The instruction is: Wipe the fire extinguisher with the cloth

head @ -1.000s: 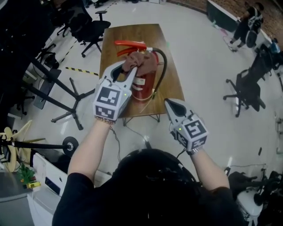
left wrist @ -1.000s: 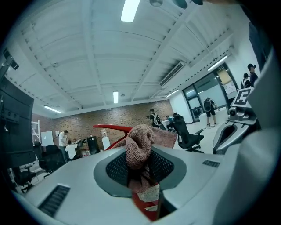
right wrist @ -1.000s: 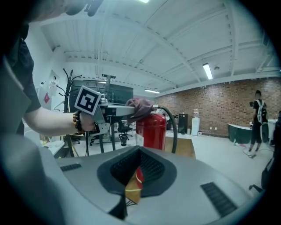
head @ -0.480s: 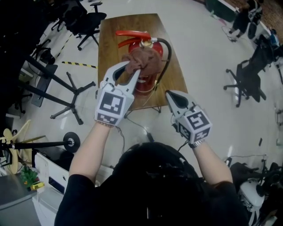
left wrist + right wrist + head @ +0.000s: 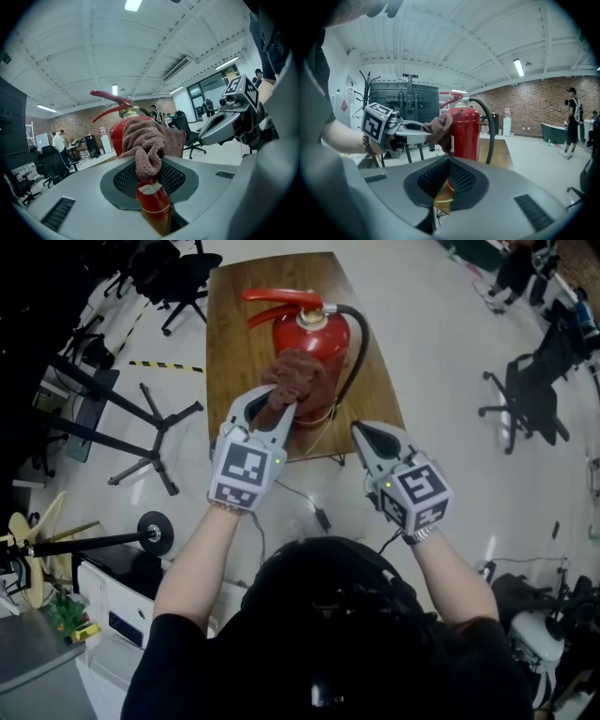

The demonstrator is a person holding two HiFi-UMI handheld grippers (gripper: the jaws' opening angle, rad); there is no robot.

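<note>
Grip at the left: left gripper (image 5: pixel 271 401) clamped on a bunched brown cloth (image 5: pixel 298 378), jaws pinching one fold, the rest of the wad spilling out past the tips. Wad pressed against the near side of the fire extinguisher (image 5: pixel 317 334), about the middle of the red body and below the red lever (image 5: pixel 279 298). Straight ahead of those jaws, then, and touching through the cloth. Upright on the wooden table (image 5: pixel 232 334) near its front edge, long axis vertical. So, by that layout, a wipe along it means going up or down the cylinder, not across.

Black hose (image 5: pixel 359 343) looping down the right flank of the body, just beside any stroke on that side. Probably best kept clear of, or lifted over.

Further right, right gripper (image 5: pixel 364 431) with jaws fully together and nothing between them. Hovering near the table's front edge, apart from the red body, tips aimed toward the hose side.

Nearer of the two by far: the left, in contact through the cloth. The right seemingly within reach to steady the cylinder, judging by its angle, but not touching it.
</note>
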